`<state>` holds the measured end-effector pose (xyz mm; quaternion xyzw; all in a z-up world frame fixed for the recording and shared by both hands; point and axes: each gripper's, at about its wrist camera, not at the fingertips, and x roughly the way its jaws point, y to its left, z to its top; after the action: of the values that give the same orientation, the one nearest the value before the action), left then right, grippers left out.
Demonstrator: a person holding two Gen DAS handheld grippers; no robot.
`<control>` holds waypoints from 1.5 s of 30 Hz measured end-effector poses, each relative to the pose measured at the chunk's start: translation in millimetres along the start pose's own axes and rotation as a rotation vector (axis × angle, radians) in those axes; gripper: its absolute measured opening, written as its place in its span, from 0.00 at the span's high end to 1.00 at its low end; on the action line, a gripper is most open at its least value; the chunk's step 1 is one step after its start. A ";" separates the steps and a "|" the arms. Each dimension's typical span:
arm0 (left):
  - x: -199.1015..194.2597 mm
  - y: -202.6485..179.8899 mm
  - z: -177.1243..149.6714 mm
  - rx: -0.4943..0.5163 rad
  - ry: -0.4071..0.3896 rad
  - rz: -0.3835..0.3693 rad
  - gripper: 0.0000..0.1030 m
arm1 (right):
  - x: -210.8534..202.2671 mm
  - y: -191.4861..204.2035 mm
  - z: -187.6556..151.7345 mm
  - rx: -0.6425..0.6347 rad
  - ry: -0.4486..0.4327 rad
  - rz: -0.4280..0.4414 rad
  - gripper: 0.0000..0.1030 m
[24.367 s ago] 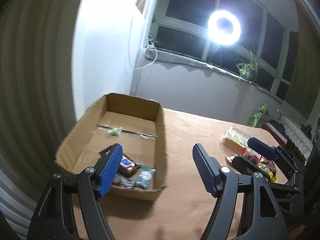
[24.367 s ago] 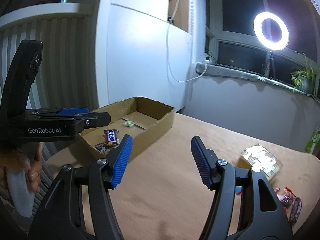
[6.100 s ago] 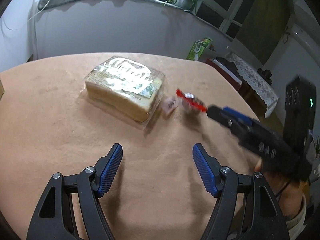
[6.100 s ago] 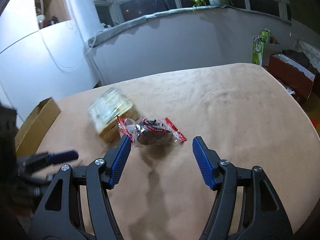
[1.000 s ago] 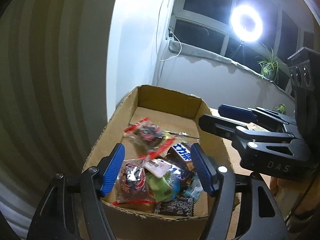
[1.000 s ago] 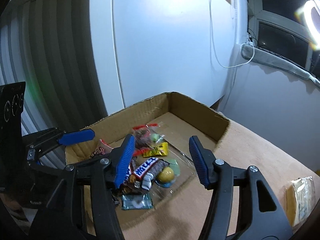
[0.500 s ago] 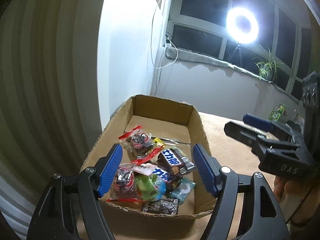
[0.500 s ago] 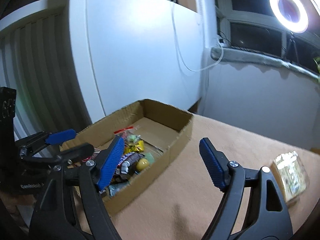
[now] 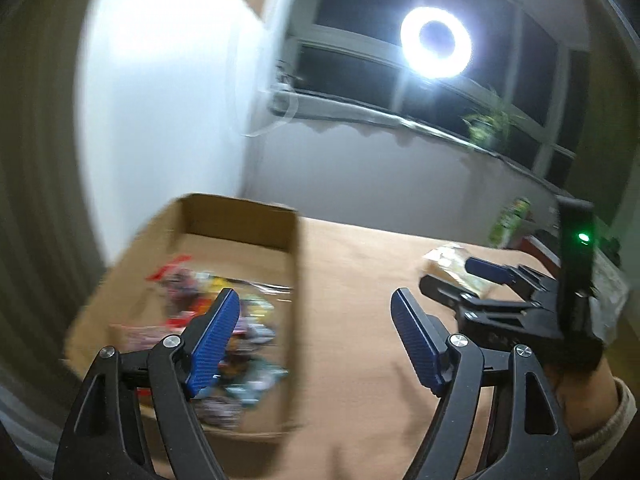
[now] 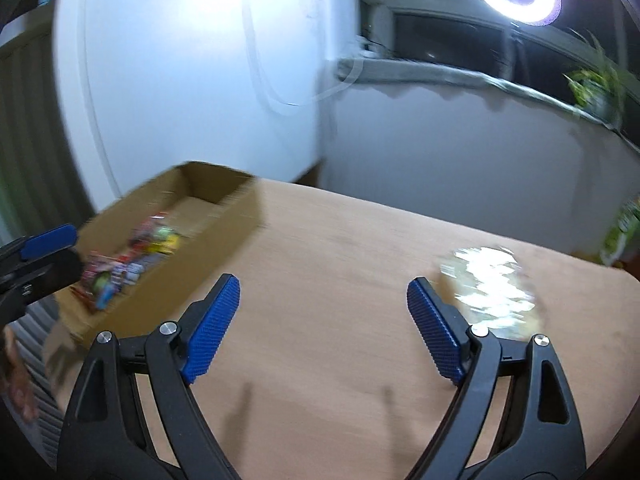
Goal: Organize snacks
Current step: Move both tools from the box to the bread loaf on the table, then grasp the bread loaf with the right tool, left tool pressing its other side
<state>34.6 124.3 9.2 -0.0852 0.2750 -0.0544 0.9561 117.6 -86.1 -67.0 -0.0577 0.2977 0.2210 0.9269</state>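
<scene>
Tan wooden table (image 10: 340, 280) is taking up most of both views, blurred by motion. Open brown cardboard box (image 9: 240, 216) is sitting at the table's left end, holding a pile of small wrapped snacks (image 9: 240, 320) — red, yellow, green and blue wrappers, too smeared to tell apart; the near part of the pile is sitting behind a blue pad in the left wrist view. In the right wrist view the same box (image 10: 224, 208) is showing its long side and the same snacks (image 10: 132, 256). Clear-wrapped loaf of sliced bread (image 10: 492, 288) is lying on the table well apart from the box, glare washing out its label; in the left view the loaf (image 9: 448, 258) is partly hidden behind the right gripper. Left gripper (image 9: 316, 342) is hovering over the box's right wall, jaws spread wide, gripping nothing. Right gripper (image 10: 324, 328) is hovering above bare table between box and bread, jaws wide, also gripping nothing
</scene>
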 end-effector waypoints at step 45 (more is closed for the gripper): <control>203.9 -168.8 -17.4 0.450 0.426 -0.386 0.21 | 6.3 -148.0 -63.3 0.031 0.248 0.042 0.38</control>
<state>187.5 -74.2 -78.2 0.0901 0.4280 -0.3092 0.8444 154.6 -231.3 -126.0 -0.0640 0.4143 0.2269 0.8791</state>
